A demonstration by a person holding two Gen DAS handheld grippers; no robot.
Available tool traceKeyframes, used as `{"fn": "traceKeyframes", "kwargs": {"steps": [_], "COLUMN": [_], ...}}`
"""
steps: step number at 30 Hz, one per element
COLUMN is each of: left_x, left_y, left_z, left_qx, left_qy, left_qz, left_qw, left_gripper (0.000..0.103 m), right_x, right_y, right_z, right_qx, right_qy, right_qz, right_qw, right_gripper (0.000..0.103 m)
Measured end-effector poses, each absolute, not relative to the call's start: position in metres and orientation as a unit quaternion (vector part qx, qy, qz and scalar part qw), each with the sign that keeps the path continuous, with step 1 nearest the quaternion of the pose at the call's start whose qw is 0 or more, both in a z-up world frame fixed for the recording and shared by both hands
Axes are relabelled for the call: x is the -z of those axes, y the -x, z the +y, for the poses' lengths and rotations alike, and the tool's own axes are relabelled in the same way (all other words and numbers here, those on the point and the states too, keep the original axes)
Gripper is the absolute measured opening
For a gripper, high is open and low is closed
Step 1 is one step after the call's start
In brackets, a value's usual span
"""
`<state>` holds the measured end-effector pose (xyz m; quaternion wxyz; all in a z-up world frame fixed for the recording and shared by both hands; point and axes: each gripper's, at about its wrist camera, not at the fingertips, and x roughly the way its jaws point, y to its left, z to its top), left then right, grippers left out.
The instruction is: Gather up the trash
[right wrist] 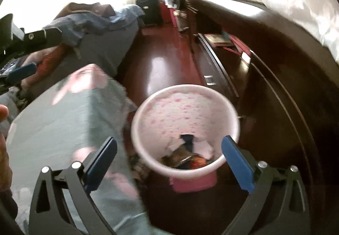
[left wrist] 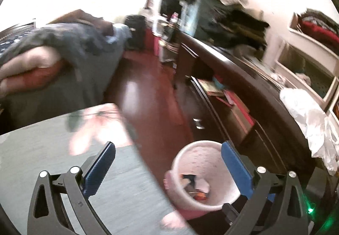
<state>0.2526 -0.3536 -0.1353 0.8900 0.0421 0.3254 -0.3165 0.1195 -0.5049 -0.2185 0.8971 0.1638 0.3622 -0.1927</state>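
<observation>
Both our tools, left tool [left wrist: 168,157] and right tool [right wrist: 169,153], are spread and empty above the pink bin [right wrist: 185,129], which already holds some trash [right wrist: 187,155]; more collecting may remain.

right gripper [right wrist: 168,156] spread wide, above trash-filled pink bin [right wrist: 229,105]

The left wrist view looks down at a slant along its fingers [left wrist: 99,171], with the pink bin [left wrist: 201,175] near at 5 o'clock and the red-brown floor [left wrist: 148,90] running toward 12. The right wrist view sits closer over the same bin [right wrist: 184,124], almost central. Both share the bin, the floor, the green bedspread [right wrist: 63,124] at 8 o'clock and the dark cabinet [left wrist: 243,95] at 3.
</observation>
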Motion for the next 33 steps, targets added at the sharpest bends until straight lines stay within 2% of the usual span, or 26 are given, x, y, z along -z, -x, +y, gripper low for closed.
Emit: {"fn": "traceKeyframes", "kwargs": {"steps": [9,18,33], "left_x": [0.102,0.077,0.037], "left_y": [-0.218,-0.168,-0.094], "left_z": [-0.211,-0.100,-0.028], "left_qx": [0.190,0.071,0.028], "left_qy": [0.003,0.022,0.038], "left_qz": [0.294,0.252,0.194], "left_qw": [0.937,0.965,0.980], "left_gripper": [0.099,0.099,0.099], "right_x": [0.168,0.111,0.037], "right_y": [-0.114,-0.087,-0.037], "right_z": [-0.402,-0.311,-0.232], "right_qx": [0.146,0.110,0.035], "right_qy": [-0.107,-0.051,-0.019], "right_qz": [0.338,0.275,0.199], "right_qw": [0.923,0.954,0.979], "right_gripper": [0.100,0.100,0.100]}}
